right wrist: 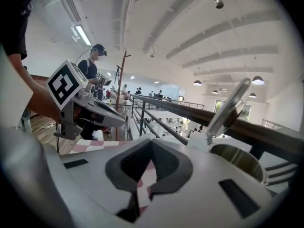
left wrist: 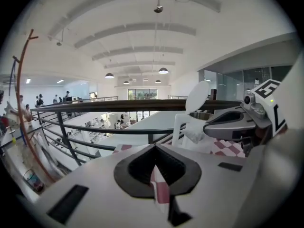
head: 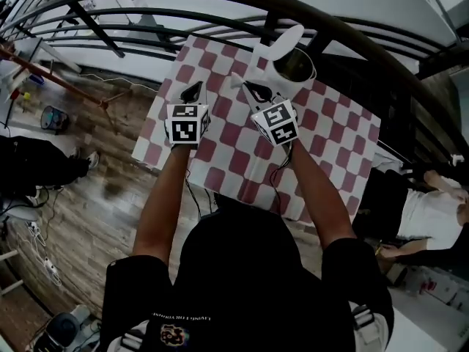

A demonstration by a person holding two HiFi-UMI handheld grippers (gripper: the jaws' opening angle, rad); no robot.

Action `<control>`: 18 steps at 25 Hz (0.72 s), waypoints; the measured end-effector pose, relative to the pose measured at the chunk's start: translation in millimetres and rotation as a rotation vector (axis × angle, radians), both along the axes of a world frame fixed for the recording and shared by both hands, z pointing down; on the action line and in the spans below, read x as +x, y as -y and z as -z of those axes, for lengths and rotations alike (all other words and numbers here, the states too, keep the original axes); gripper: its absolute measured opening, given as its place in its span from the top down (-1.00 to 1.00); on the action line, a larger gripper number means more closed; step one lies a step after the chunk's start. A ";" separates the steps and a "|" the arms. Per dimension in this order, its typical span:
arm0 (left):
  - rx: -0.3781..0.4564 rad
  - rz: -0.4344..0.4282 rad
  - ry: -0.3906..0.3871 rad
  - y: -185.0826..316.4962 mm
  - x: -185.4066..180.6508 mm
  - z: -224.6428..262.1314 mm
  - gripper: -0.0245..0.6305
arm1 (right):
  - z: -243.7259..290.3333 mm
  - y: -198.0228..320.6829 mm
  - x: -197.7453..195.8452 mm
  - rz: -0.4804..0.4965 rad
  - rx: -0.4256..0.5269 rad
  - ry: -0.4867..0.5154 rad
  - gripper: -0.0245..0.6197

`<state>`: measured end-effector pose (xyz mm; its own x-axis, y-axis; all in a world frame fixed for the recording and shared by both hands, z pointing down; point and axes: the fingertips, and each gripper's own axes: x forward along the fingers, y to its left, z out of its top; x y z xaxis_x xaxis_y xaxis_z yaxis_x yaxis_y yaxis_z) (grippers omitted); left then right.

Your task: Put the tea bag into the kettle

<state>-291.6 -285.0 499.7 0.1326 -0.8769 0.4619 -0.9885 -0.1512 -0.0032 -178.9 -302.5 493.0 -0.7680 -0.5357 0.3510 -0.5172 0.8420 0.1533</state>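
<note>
We held left claw (left wrist: 154, 147) pressed together | right claw (right wrist: 152, 143) pressed together | both over checkered surface (head: 333, 149) | white kettle (head: 265, 68), lid up, just beyond right claw.

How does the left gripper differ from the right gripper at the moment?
The right gripper is shut on a white tea bag; the left gripper is shut on nothing. The right gripper is next to the open kettle; the left gripper is further off to its left. Both are over the checked tablecloth, pointing away from the person.
</note>
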 end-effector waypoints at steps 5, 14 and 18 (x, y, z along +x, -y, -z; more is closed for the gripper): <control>0.037 -0.124 0.000 27.7 58.0 18.4 0.92 | 28.8 8.9 50.1 -0.094 0.050 0.031 0.88; 0.077 -0.288 -0.009 48.5 132.9 36.6 0.92 | 57.9 24.3 128.0 -0.298 0.104 0.068 0.88; 0.093 -0.324 -0.013 56.6 145.2 45.1 0.92 | 58.2 38.0 146.8 -0.376 0.096 0.061 0.88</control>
<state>-146.4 -341.5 454.6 0.4165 -0.8267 0.3783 -0.8893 -0.4570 -0.0195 -32.1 -340.5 434.8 -0.5297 -0.8120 0.2452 -0.7977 0.5751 0.1815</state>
